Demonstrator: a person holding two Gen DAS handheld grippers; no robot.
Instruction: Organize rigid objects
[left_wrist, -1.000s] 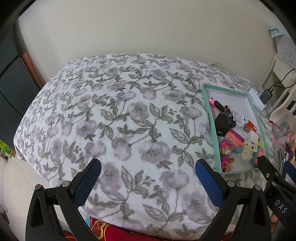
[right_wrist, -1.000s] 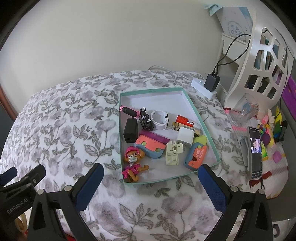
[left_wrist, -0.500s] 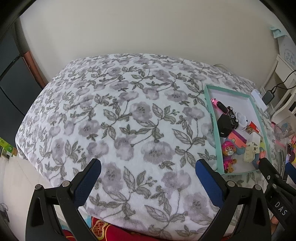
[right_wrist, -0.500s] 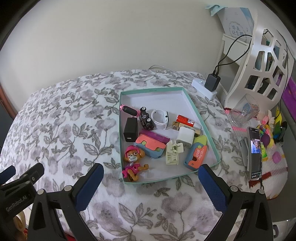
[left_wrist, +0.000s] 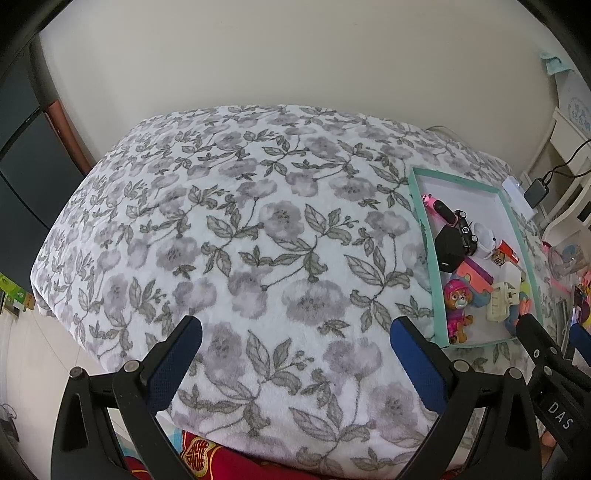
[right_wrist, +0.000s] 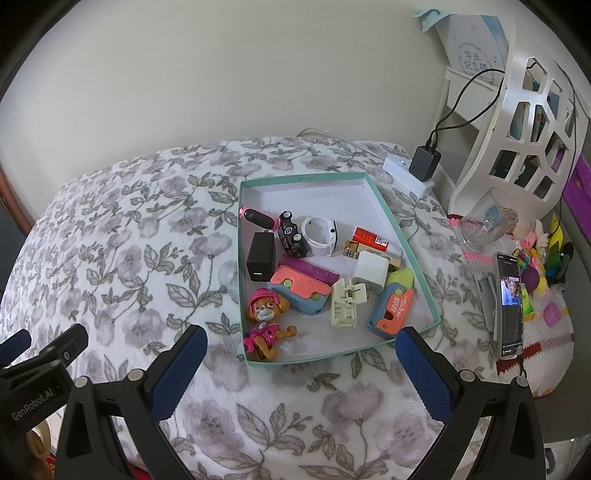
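My left gripper hangs with its blue-padded jaws spread wide over the grey-flowered white fleece blanket, holding nothing and touching nothing. My right gripper is just as wide apart and empty, poised above the near edge of the shallow mint-green cardboard box lid.

Everything I am meant to sort lies inside that lid: a pink-helmeted brown pup figurine in the near left corner, a black cube charger, a white cube charger, a cream plastic clip, an orange-and-blue plastic toy cutter, a white watch strap loop and a small black toy car.

The risk, as I judge it, is crowding. The pieces touch or overlap, so jaws closing on one may nudge its neighbour or pinch two at once. The lid is light and sits on soft fleece, so a downward push on its rim could tip it. The upright dark smartphone stands near the right side and a wide swing might knock it.
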